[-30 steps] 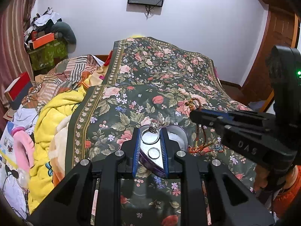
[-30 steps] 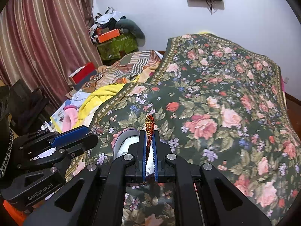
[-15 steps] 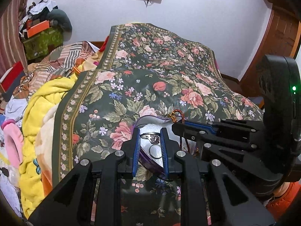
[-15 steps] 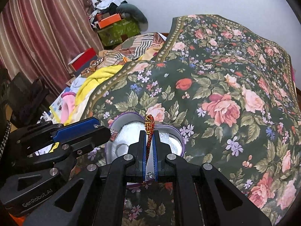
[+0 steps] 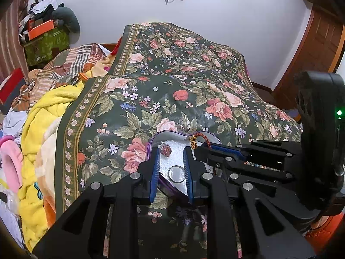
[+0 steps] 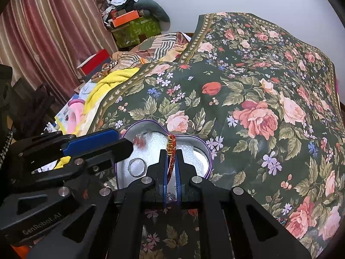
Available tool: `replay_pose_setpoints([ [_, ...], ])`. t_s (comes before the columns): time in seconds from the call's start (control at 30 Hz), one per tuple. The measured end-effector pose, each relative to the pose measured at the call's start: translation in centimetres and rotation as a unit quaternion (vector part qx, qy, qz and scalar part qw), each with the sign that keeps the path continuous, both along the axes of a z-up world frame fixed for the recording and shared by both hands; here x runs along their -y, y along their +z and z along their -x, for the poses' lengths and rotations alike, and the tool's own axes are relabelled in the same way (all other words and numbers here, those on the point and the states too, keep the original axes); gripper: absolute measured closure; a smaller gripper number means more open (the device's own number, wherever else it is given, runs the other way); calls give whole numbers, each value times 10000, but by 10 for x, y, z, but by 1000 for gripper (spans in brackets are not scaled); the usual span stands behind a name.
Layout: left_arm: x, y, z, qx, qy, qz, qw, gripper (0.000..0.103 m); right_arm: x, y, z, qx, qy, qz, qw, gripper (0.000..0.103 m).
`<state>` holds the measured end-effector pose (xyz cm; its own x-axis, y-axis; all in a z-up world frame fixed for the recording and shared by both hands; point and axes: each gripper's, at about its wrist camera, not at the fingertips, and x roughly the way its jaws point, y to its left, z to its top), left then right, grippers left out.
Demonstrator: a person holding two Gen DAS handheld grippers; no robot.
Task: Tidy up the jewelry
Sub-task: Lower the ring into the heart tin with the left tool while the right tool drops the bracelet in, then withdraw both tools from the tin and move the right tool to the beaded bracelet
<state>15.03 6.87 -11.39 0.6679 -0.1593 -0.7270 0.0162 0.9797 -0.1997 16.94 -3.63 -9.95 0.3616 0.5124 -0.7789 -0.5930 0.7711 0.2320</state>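
– On near part of floral bedspread (image 6: 254, 82), found heart-shaped box (image 6: 207, 149), purple-rimmed and lined with white foam. Found bracelet (image 6: 171, 149) directly above it, clamped in right gripper (image 6: 171, 158).

– Jaw state on each side?

– Recorded right jaws as pressed together on bracelet, upper loop standing clear above tips and rest running down between pads. Recorded left gripper (image 5: 171, 151) jaws as spread and holding nothing, set either side of box's near point. Could not tell whether pads touched box walls.

– Appearance of bracelet?

– Noted slim band of red cord or beads wound with gold coils at top. Could not settle finer detail at that size.

– Handling?

– Judged very light, limp and easily snagged. Judged gold coils fragile under hard squeeze, and smooth enough to slip. Judged plain corded length safest place to grip, as held. Expected loose ends to swing and fold on release, so advised lowering close to foam before opening.

– Other contents?

– Logged plain silver ring (image 5: 176, 173) flat on foam at near left of box, and small red stone piece (image 5: 165, 150) farther back. Saw both lying apart from bracelet. Saw far right of foam bare, and judged that likeliest resting spot.

– Risks?

– Flagged soft bedding beneath, likely to let box tip if pressed.
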Motion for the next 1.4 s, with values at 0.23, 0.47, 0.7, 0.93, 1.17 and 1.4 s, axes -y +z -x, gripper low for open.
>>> replay_pose_setpoints([
  [0.23, 0, 11, 7, 106, 24, -63, 9999, 83, 3, 6, 3, 17, -15, -15, 10000, 85],
  [0.47, 1, 29, 17, 278, 69, -157, 9995, 83, 11, 22, 7, 151, -72, -69, 9998, 84],
  [0.7, 5, 46, 28, 436, 71, -216, 9988, 83, 27, 49, 19, 494, -191, -104, 9985, 84],
  [0.93, 22, 57, 38, 560, -35, -297, 9980, 71, 58, 73, 28, 928, -444, 1, 9947, 78],
  [1.17, 46, 57, 41, 507, -234, -306, 9980, 68, 95, 79, 30, 1064, -795, 158, 9910, 75],
  [1.4, 72, 39, 41, 234, -524, -243, 9981, 67, 133, 65, 29, 882, -1114, 287, 9894, 74],
])
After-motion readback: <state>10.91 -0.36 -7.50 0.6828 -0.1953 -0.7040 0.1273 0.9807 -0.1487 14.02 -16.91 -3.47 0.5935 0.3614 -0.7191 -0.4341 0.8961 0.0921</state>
